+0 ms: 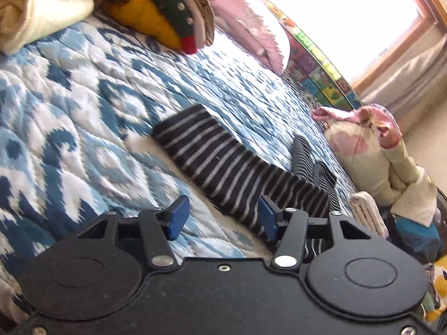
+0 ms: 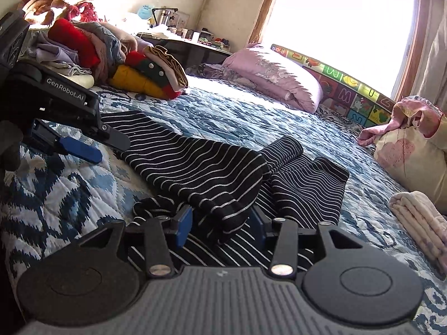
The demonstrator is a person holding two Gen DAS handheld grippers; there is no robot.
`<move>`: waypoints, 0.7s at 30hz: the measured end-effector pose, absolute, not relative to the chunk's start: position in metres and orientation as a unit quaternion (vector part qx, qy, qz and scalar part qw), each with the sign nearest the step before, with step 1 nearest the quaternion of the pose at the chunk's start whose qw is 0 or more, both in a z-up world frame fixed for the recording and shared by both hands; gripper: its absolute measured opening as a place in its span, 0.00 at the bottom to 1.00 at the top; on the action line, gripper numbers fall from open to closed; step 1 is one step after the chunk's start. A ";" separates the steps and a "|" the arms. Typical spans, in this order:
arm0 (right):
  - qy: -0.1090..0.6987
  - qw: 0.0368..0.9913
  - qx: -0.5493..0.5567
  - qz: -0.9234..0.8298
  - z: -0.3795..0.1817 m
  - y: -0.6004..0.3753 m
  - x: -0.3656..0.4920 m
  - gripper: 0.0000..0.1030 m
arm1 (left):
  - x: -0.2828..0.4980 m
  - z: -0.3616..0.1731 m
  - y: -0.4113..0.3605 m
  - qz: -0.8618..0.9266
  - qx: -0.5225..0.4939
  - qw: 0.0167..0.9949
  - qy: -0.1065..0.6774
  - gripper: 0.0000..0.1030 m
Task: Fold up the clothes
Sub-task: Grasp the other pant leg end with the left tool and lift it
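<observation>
Bedside left gripper (image 2: 83,146) reads "GenRobot.AI".

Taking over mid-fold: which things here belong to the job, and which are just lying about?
Job: striped garment; left gripper; right gripper; both open.
Lying about: clothes pile, pink pillow, folded towel, floral cushion.

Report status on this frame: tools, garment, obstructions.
Left tool open, empty. Right tool open, straddling a fold of the striped garment. Garment partly folded on the quilt. Nothing in the way.
</observation>
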State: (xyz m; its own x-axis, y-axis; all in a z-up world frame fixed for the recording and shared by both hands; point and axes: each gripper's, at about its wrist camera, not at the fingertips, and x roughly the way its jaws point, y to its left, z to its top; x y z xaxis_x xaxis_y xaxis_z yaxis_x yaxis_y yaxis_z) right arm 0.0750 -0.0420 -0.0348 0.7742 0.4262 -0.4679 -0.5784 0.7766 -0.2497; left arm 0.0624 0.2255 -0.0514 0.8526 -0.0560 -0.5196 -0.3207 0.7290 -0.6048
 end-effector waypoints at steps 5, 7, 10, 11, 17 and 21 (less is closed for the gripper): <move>0.202 0.921 -0.179 0.282 -0.042 -0.053 0.068 0.48 | 0.084 -0.055 0.252 0.122 -0.385 0.878 0.258 0.50; 0.204 0.921 -0.168 0.285 -0.047 -0.060 0.065 0.48 | 0.099 -0.058 0.256 0.125 -0.378 0.878 0.266 0.37; 0.207 0.924 -0.136 0.292 -0.045 -0.072 0.064 0.49 | 0.125 -0.043 0.242 0.103 -0.304 0.905 0.281 0.02; 0.208 0.925 -0.124 0.294 -0.044 -0.077 0.064 0.50 | 0.130 -0.028 0.227 0.097 -0.242 0.926 0.273 0.02; 0.203 0.928 -0.072 0.304 -0.037 -0.097 0.065 0.51 | 0.144 0.073 0.131 -0.026 -0.083 0.973 0.214 0.02; 0.201 0.929 -0.066 0.304 -0.035 -0.101 0.067 0.51 | 0.147 0.130 0.065 -0.110 -0.073 0.971 0.198 0.02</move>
